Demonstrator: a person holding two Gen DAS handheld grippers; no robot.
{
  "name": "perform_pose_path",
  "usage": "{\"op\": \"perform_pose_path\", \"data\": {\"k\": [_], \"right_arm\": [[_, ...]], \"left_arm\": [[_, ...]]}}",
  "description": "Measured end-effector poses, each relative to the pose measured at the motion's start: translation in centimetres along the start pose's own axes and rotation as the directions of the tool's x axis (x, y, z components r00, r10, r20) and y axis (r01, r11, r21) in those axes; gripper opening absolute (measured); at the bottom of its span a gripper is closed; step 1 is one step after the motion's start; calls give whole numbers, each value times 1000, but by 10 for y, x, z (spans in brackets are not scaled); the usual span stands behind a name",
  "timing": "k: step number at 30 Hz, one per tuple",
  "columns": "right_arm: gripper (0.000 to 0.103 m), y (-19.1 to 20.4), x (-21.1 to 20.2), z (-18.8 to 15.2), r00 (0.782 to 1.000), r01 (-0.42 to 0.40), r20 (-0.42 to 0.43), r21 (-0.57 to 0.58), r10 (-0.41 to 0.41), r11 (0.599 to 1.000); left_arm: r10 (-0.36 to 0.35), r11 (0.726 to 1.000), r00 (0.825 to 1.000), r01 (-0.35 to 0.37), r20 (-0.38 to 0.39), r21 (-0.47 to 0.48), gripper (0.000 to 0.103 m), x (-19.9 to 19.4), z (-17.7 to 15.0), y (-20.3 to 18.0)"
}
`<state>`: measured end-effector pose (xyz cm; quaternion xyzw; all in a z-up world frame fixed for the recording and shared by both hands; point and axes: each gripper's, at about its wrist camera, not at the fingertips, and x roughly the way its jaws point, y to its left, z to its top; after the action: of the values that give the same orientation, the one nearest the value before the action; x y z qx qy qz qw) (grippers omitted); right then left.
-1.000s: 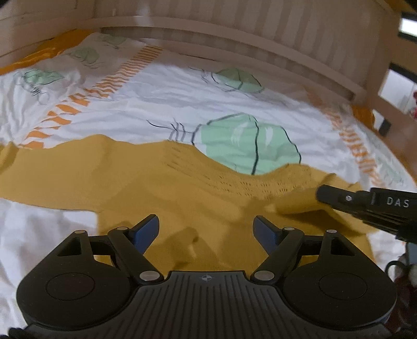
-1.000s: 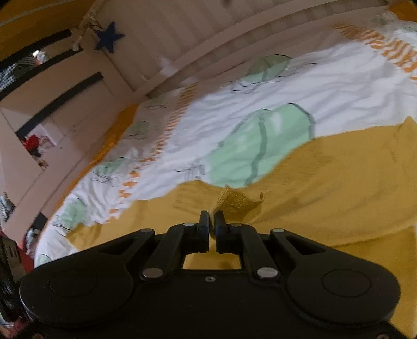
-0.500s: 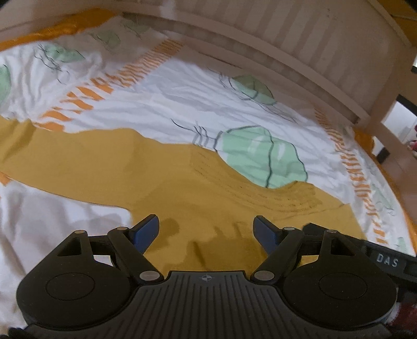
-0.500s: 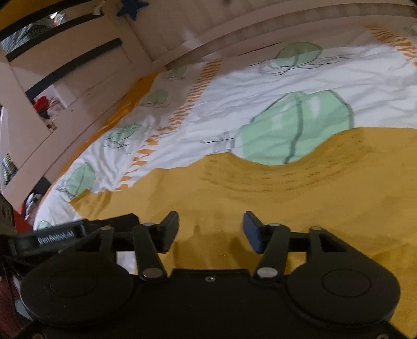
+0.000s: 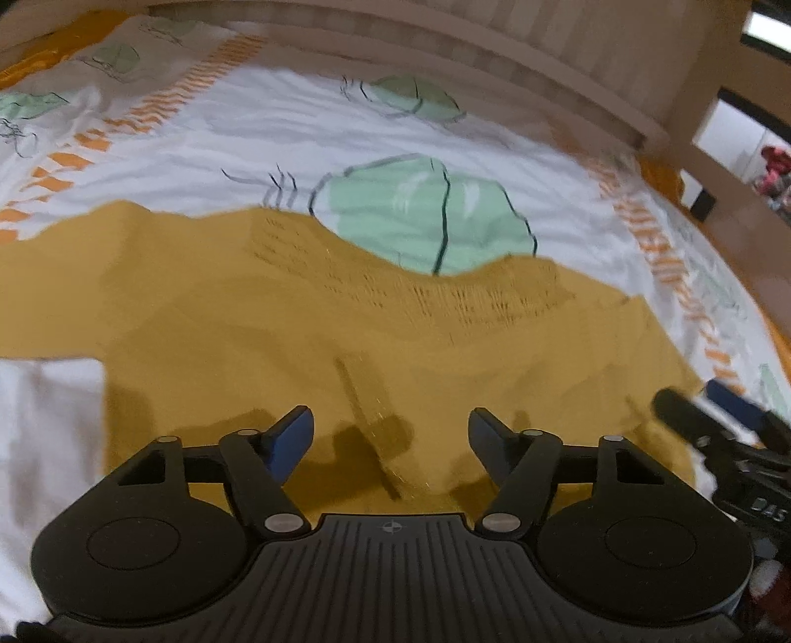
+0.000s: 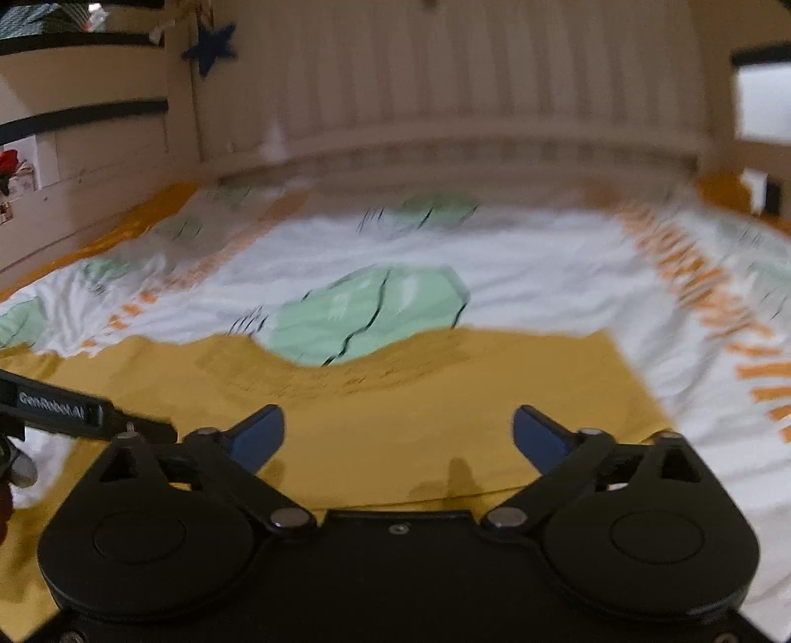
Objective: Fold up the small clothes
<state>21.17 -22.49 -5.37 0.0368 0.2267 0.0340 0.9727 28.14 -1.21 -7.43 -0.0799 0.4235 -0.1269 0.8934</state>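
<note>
A mustard-yellow knitted garment (image 5: pixel 277 306) lies spread flat on the bed, its patterned neckline toward the far side. My left gripper (image 5: pixel 390 420) hovers low over its near part with the jaws closing. A small raised crease of the fabric lies between the blue pads (image 5: pixel 296 435), which do not press on it. In the right wrist view the same garment (image 6: pixel 420 395) fills the foreground. My right gripper (image 6: pixel 398 425) stands over it, jaws opening wide, with nothing held. Each gripper shows in the other's view: the right gripper (image 5: pixel 712 425) at the right edge, the left gripper (image 6: pixel 74 410) at the left.
The white bedsheet (image 5: pixel 306 128) has green leaf prints and orange striped bands. A slatted wooden bed rail (image 6: pixel 445 89) closes the far side. A wooden post (image 5: pixel 712 64) stands at the right, and a dark blue star (image 6: pixel 210 44) hangs on the left wall.
My right gripper let go of the garment's edge and opened wide, and that edge now lies flat. My left gripper came lower over the fabric and its jaws narrowed a little.
</note>
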Motion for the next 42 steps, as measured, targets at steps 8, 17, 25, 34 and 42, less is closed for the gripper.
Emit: {"op": "perform_pose_path", "data": {"k": [8,17,25,34,42], "right_arm": [[103,-13,3,4,997,-73,-7,41,73,996],[103,-26,8,-1,993,-93,-56,133,101,987],[103,-19,15,-6,983,-118,-124,122,133,985],[103,-11,23,-13,969,-138,-190,118,159,983],[103,-12,25,-14,964,-143,-207,129,167,981]], "left_arm": [[-15,1000,999,15,-31,-12,58,22,-8,-13],[44,996,998,-40,44,-78,12,23,-4,-10],[106,992,968,-119,227,43,4,-20,40,-17],[240,961,935,-267,263,72,2,-31,75,14],[1,1000,999,0,33,-29,11,1,40,37]]}}
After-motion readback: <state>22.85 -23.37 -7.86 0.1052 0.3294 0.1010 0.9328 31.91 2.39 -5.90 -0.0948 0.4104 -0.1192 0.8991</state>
